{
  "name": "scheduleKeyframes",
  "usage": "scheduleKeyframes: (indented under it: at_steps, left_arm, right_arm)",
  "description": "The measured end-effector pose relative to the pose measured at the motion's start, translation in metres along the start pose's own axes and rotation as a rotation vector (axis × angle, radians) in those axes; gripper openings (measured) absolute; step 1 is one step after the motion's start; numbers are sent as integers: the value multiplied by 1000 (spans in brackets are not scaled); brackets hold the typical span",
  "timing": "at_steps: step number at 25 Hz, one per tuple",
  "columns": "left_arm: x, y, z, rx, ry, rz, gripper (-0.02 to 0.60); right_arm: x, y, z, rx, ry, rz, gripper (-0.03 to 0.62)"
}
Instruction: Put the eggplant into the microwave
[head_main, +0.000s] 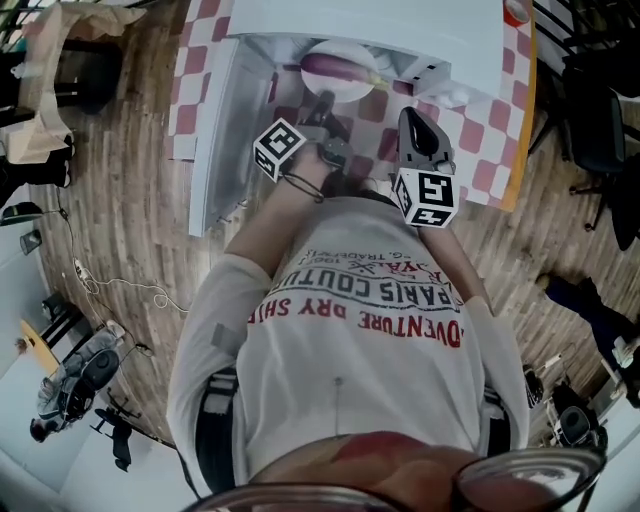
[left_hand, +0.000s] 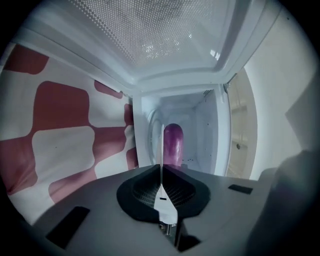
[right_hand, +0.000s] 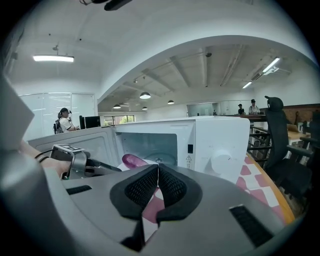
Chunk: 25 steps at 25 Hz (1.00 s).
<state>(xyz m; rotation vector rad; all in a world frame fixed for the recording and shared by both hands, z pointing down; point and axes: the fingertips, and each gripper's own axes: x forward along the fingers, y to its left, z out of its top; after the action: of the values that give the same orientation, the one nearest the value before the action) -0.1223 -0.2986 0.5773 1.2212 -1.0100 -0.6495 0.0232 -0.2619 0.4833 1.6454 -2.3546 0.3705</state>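
Observation:
The purple eggplant (head_main: 335, 68) (left_hand: 173, 142) (right_hand: 131, 160) lies on a white plate (head_main: 350, 88) (left_hand: 161, 145) at the mouth of the white microwave (head_main: 400, 30) (right_hand: 220, 140). The microwave's door (head_main: 215, 130) (left_hand: 165, 30) stands swung open to the left. My left gripper (head_main: 322, 102) (left_hand: 161, 167) is shut on the plate's thin near rim and is rolled onto its side. My right gripper (head_main: 410, 115) (right_hand: 158, 167) hovers shut and empty to the right, in front of the microwave's control panel (right_hand: 222, 162).
A red-and-white checkered cloth (head_main: 480, 140) (left_hand: 60, 150) covers the table under the microwave. Dark office chairs (head_main: 600, 130) (right_hand: 280, 145) stand at the right. Cables (head_main: 110, 285) lie on the wooden floor at the left. People stand far off in the room.

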Motion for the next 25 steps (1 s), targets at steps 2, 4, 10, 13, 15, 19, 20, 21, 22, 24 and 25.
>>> scheduleKeyframes:
  at_steps: [2,4,10,13,15,19,20,21,22,24,25]
  left_arm:
    - [8,4,4,0,2,8,34]
    - [15,7,6,-7,2,10,34]
    - [37,12,12,-26,0,20,34]
    - [43,15,17,-28,-5,26,34]
    - [46,15,21,-24,-8,28,34]
    - [53,16,29,-17,-13,31,34]
    - [54,17,31,-12,-13,35,34]
    - [55,18,33,-5,-12,40,34]
    - [57,19,35,2,-12,47,34]
    - [60,21,37,9,-11,54,34]
    - [62,21,38,11,-10,54,34]
  right_arm:
    - [3,-2,-3,-1,10,-12,26]
    - [5,-4,-5,-2,10,-27,26]
    - [20,-4,-2,-18,10,-50,26]
    - [28,-2,1,-18,9,-51,26]
    - [32,0,3,-19,9,-51,26]
    - [35,-1,7,-38,1,-74,26]
    - [36,-1,7,-40,-1,-79,26]
    - [36,-1,7,-41,-1,-82,26]
    - [37,-1,8,-41,-1,-85,27]
    - [39,0,8,-44,0,-90,26]
    - [39,0,8,-45,1,-91,26]
